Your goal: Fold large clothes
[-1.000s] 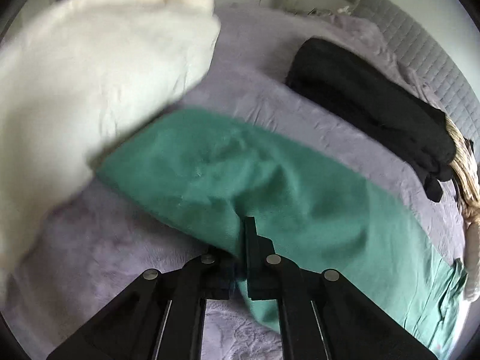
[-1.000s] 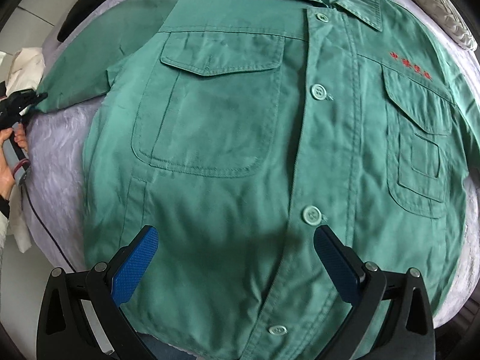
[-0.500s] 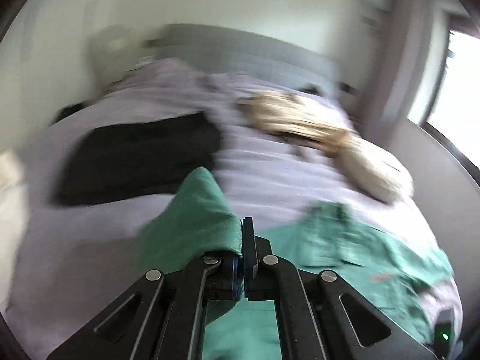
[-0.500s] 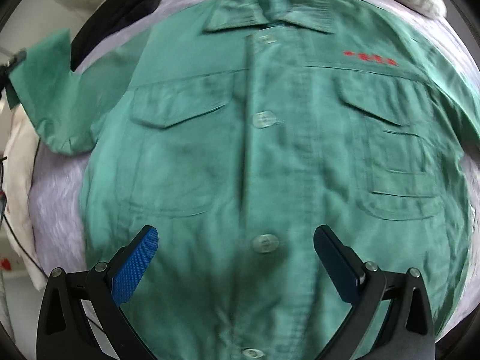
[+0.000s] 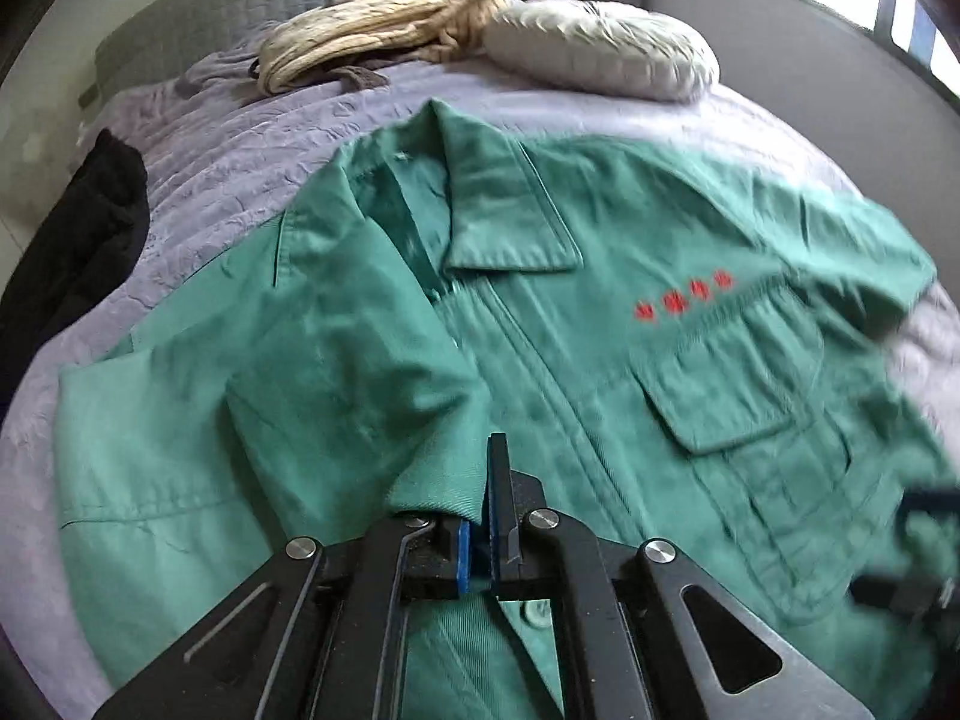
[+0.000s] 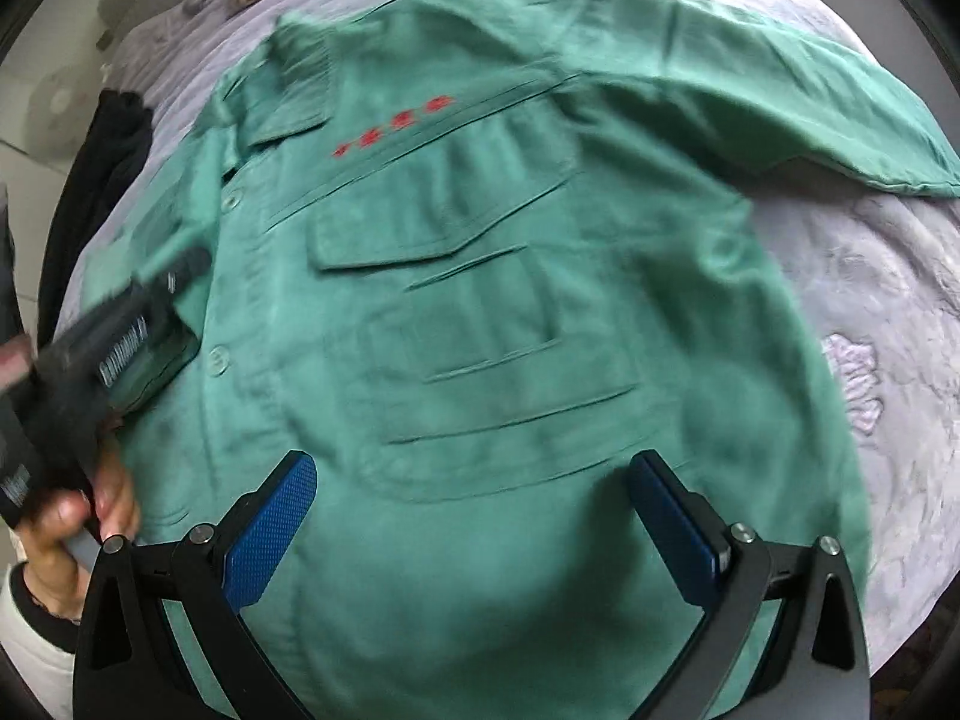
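Left wrist view: left tongs (image 5: 480, 540) pinch jacket (image 5: 660, 420) cuff (image 5: 438, 486), button half-hidden; right tongs (image 6: 474, 516) gape empty.

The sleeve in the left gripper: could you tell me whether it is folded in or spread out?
Folded in: the left gripper holds the sleeve by its cuff over the green jacket front.

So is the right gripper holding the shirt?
No, the right gripper is wide open above the shirt, its blue pads far apart with no cloth pinched between them.
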The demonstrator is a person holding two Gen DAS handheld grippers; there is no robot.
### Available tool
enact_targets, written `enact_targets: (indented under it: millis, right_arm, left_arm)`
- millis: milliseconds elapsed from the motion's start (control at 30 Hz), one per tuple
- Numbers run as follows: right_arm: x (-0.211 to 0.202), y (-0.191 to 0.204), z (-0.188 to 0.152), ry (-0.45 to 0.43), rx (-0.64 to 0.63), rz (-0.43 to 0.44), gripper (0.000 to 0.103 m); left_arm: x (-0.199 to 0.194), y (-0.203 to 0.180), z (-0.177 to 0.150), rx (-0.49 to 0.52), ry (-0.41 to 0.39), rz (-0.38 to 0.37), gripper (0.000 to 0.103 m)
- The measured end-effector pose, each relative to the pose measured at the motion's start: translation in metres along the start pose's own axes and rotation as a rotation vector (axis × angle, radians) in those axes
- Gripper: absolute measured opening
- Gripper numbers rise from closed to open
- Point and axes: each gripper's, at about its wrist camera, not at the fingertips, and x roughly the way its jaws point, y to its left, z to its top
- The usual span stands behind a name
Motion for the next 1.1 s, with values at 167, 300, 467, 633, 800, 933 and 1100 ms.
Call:
enact_targets:
  millis: [167,300,467,633,800,933,1100]
  right_arm:
    - [-0.01,0.001,0.019,-0.054,-0.032,-0.006,0.103]
    - [-0.019,0.042,0.037,-0.109,-0.17,0.014,0.103]
    - [-0.013,0.137,0.052,-0.184,-0.437,0.028,0.103]
    - [0.025,0.218,0.029,-0.221,-0.73,-0.103,0.103]
    - [0.073,0.244,0.026,-0.278,-0.908,-0.309,0.067]
    - [0.032,0.206,0.058,-0.303,-0.663,-0.17,0.013]
    - [0.011,0.083,0.111,-0.23,-0.1,0.178,0.013]
  left_arm:
    - [-0.033,-0.001,-0.015,-0.014,-0.082,0.035,0.099]
    - [-0.072,0.038,-0.043,-0.115,-0.095,0.203,0.099]
    - [-0.071,0.111,-0.092,-0.359,0.027,0.374,0.099]
    - [-0.052,0.127,-0.133,-0.394,0.112,0.447,0.099]
    - [-0.041,0.137,-0.141,-0.444,0.095,0.475,0.099]
    - [-0.051,0.143,-0.142,-0.497,0.079,0.451,0.099]
    - [-0.049,0.156,-0.136,-0.52,0.087,0.445,0.099]
